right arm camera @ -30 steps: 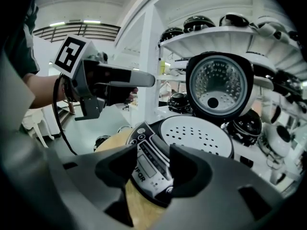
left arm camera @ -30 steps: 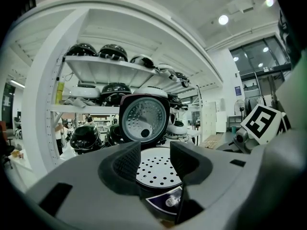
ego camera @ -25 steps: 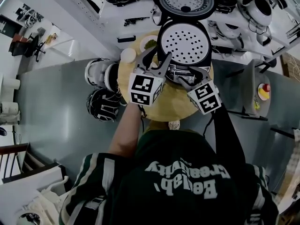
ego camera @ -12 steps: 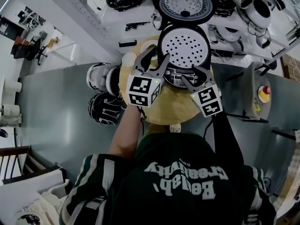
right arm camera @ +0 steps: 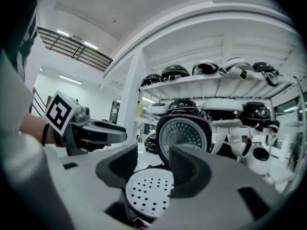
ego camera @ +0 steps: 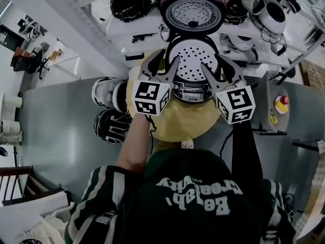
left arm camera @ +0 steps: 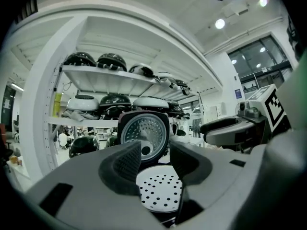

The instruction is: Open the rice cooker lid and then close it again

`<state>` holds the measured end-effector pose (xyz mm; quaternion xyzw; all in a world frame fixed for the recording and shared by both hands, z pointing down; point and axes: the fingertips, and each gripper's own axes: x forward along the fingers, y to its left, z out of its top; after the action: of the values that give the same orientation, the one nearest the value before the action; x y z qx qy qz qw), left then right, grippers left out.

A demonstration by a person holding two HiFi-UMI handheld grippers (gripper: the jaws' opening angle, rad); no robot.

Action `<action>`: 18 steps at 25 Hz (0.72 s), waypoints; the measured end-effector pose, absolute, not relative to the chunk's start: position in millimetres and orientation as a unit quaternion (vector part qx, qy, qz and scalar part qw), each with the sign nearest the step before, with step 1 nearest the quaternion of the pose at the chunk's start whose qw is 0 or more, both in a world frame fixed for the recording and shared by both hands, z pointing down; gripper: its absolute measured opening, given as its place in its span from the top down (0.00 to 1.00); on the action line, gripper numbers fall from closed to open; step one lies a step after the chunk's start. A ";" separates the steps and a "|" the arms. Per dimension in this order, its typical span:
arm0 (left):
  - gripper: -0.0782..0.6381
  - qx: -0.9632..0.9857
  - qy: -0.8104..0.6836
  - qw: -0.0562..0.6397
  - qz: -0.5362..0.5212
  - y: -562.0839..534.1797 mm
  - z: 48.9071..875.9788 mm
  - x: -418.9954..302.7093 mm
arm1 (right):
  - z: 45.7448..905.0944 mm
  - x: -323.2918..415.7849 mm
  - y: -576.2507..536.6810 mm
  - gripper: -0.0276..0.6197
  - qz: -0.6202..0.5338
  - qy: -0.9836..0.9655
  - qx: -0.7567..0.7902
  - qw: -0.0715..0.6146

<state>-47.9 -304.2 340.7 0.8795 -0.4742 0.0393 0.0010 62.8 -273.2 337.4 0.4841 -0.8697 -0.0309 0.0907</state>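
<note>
Rice cooker lid [ego camera: 193,11], round, maroon-rimmed, steel-lined, stands open at the far side; your left tongs [ego camera: 168,56] and right tongs [ego camera: 215,63] hover nearer, both wide.

The one print that can be partly read is on the person's dark shirt [ego camera: 198,194], nearer the camera than the left tongs [ego camera: 170,56] and right tongs [ego camera: 214,62]. Its pale letters are upside down; the upper line seems to say "Creativity", the lower is unclear. Lettering on the rice cooker [ego camera: 195,62] front panel [ego camera: 192,92], between the tongs, is too small to read.
</note>
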 end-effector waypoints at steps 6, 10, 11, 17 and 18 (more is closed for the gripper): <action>0.63 0.884 -0.467 0.006 0.017 -309.8 309.9 -44.5 | 305.8 77.1 -283.2 0.63 -0.034 -0.863 0.500 0.057; 0.63 0.886 -0.463 0.009 0.017 -311.0 307.5 -44.6 | 304.8 82.4 -289.0 0.63 -0.023 -0.862 0.505 0.044; 0.63 0.886 -0.463 0.009 0.017 -311.3 308.0 -44.7 | 304.6 82.7 -290.9 0.63 -0.020 -0.863 0.504 0.040; 0.63 0.881 -0.473 -0.002 0.008 -328.8 298.7 -49.9 | 299.3 89.1 -310.4 0.67 -0.002 -0.867 0.497 0.018; 0.62 0.881 -0.473 -0.007 0.008 -334.3 295.0 -49.8 | 296.8 92.2 -315.3 0.67 0.000 -0.867 0.498 0.016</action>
<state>-49.8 -334.3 295.0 0.8810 -0.4731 0.0080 -0.0073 92.2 -315.3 296.8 0.4977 -0.8672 0.0000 0.0165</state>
